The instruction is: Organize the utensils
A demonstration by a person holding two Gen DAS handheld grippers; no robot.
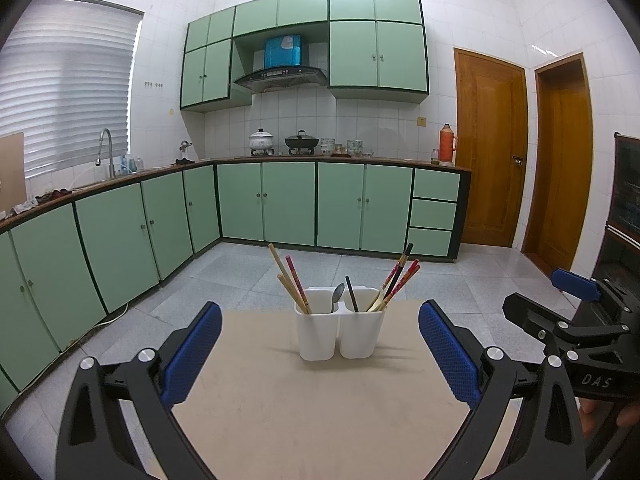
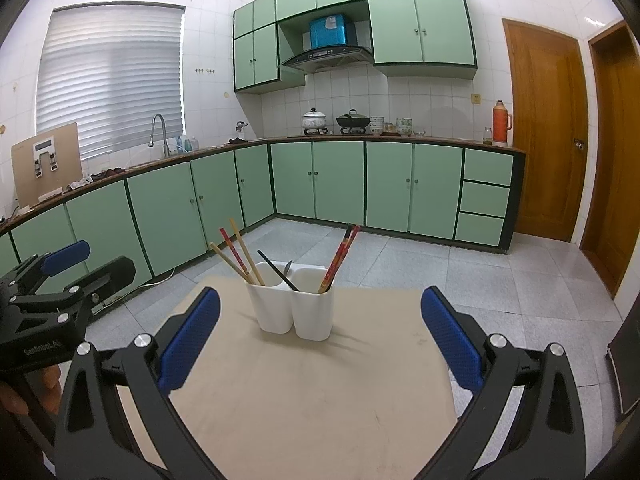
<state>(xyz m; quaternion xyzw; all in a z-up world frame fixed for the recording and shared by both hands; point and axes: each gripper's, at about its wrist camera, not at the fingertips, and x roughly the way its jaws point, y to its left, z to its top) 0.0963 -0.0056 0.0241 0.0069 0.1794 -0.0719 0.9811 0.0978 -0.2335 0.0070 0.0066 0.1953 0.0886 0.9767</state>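
Two white cups stand side by side on a beige table (image 1: 280, 400). The left cup (image 1: 316, 328) holds wooden and red chopsticks (image 1: 290, 280) and a metal spoon (image 1: 338, 294). The right cup (image 1: 362, 330) holds red, black and pale chopsticks (image 1: 400, 276). My left gripper (image 1: 320, 354) is open and empty, just short of the cups. In the right wrist view the cups (image 2: 292, 308) stand ahead of my right gripper (image 2: 320, 340), which is open and empty. Each gripper shows at the edge of the other's view: the right one (image 1: 576, 300) and the left one (image 2: 60, 276).
The table (image 2: 320, 400) stands on a grey tiled floor (image 1: 224, 280). Green cabinets (image 1: 288, 200) with a counter, sink and pots run along the back and left. Wooden doors (image 1: 492, 148) are at the right. A dark cabinet (image 1: 624, 208) stands at the far right.
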